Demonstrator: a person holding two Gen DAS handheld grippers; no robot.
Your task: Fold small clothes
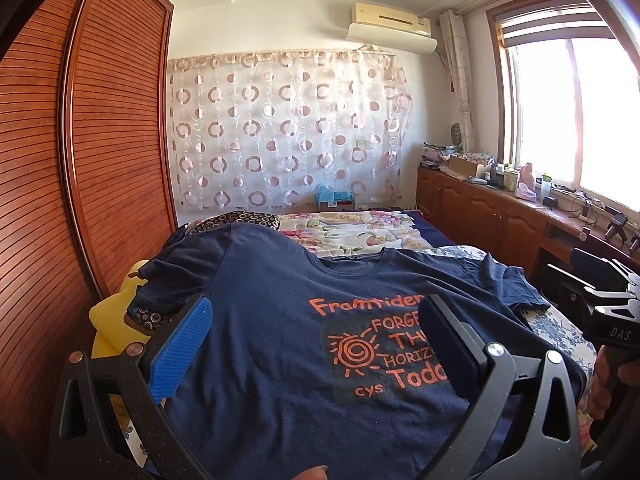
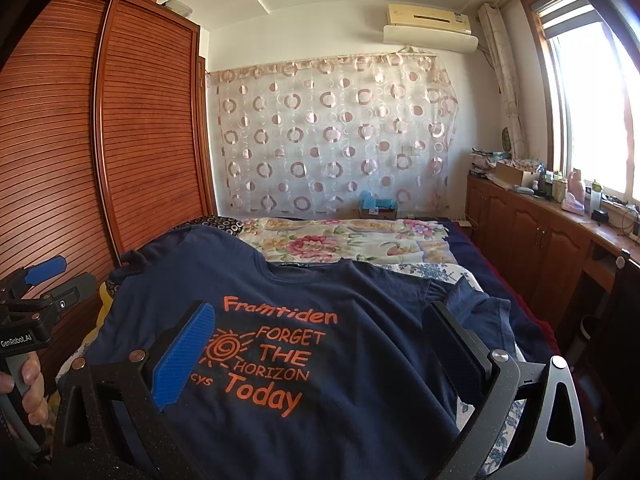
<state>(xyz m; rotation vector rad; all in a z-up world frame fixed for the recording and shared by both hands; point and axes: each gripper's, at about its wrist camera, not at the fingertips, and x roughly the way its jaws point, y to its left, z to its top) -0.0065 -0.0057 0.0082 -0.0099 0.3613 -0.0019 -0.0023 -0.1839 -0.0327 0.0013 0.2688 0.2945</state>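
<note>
Left wrist view: the left gripper [image 1: 316,344] hangs spread wide and empty over the navy T-shirt [image 1: 272,300], which lies flat on the bed [image 1: 352,228], collar away, long axis running straight ahead; its hem is cut off below. Right wrist view: the right gripper [image 2: 320,344], likewise agape, sits nearer the right sleeve [image 2: 476,312]; contact with cloth is unclear.
</note>
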